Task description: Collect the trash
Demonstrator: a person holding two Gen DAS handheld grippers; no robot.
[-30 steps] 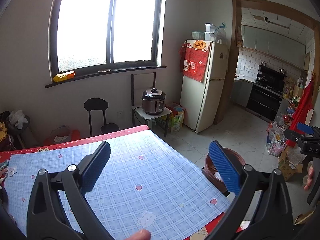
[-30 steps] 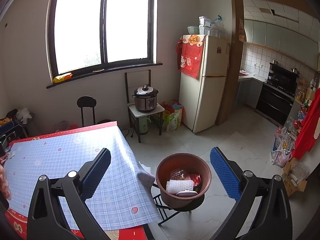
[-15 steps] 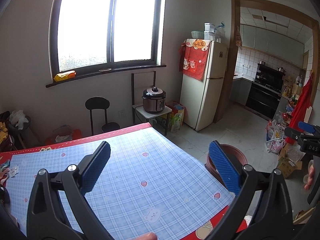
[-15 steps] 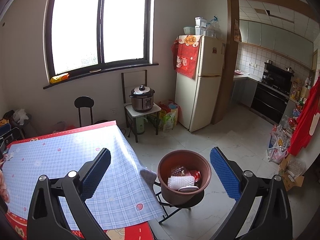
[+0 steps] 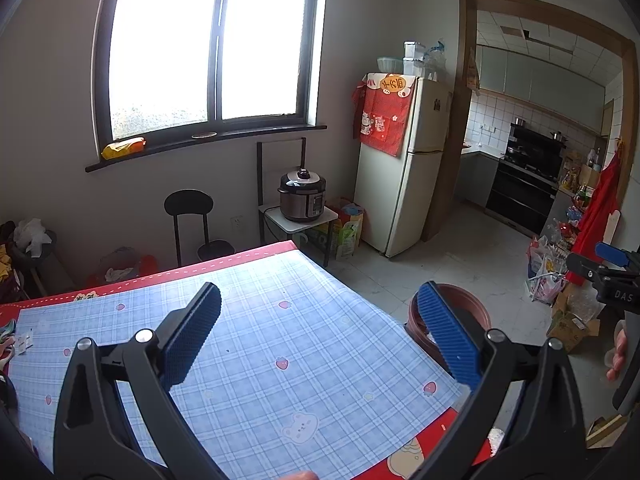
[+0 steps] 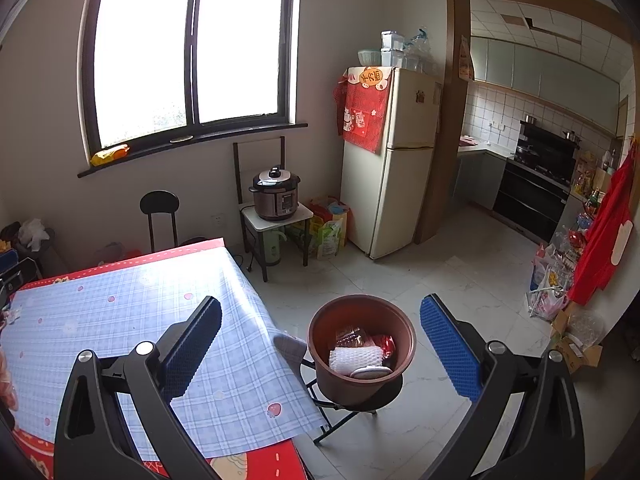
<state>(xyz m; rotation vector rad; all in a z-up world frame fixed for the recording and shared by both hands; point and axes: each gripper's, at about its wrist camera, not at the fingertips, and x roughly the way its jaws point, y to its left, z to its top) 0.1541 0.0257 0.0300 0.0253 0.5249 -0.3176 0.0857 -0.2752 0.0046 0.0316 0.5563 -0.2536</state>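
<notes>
Both grippers level, fingers spread wide, nothing held: left gripper (image 5: 320,336) above the table (image 5: 260,340), right gripper (image 6: 320,344) above the bin (image 6: 362,360). Bin right of table, holding white mesh trash (image 6: 355,358) and red wrappers (image 6: 385,345).

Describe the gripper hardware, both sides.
Left gripper and right gripper look identical: black plastic arms, silver pivot bolts, long fingers with blue ribbed pads. In the left view, the right gripper's body bears white letters "DAS". No cables or sleeves visible.
</notes>
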